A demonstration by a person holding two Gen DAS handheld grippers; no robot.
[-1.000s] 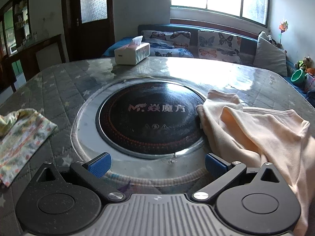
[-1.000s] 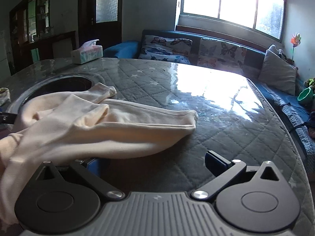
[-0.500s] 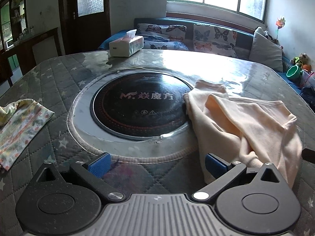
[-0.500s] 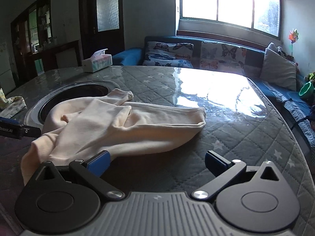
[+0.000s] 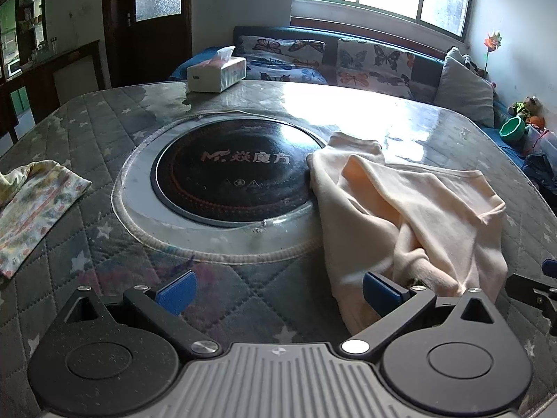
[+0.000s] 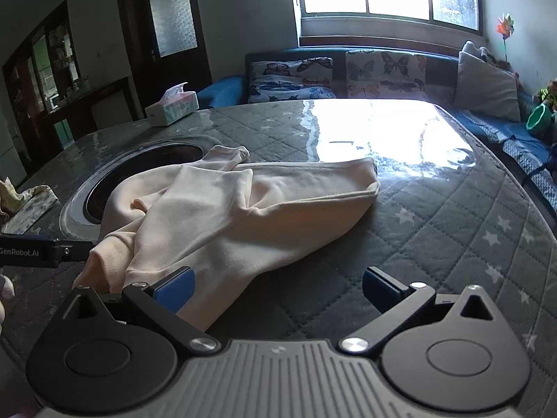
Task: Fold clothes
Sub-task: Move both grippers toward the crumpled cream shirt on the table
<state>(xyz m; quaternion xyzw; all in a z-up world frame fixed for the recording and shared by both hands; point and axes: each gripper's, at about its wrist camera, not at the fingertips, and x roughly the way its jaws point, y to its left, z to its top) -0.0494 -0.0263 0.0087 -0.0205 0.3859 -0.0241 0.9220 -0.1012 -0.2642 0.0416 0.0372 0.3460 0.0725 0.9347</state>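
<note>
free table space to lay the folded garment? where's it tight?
Widest bare patch: the quilted table right of the cream garment, out to the edge by the sofa. Another lies between the floral cloth and the round cooktop. Tight at the near edge, where both open tools, left and right, flank the garment.

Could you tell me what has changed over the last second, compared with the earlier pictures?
Both tongs, left and right, drew back from the cream garment, so more of it and the table shows; neither grips anything, and both are open as before. The garment looks unmoved, a crumpled heap beside the round cooktop. The floral cloth and tissue box stayed put.
</note>
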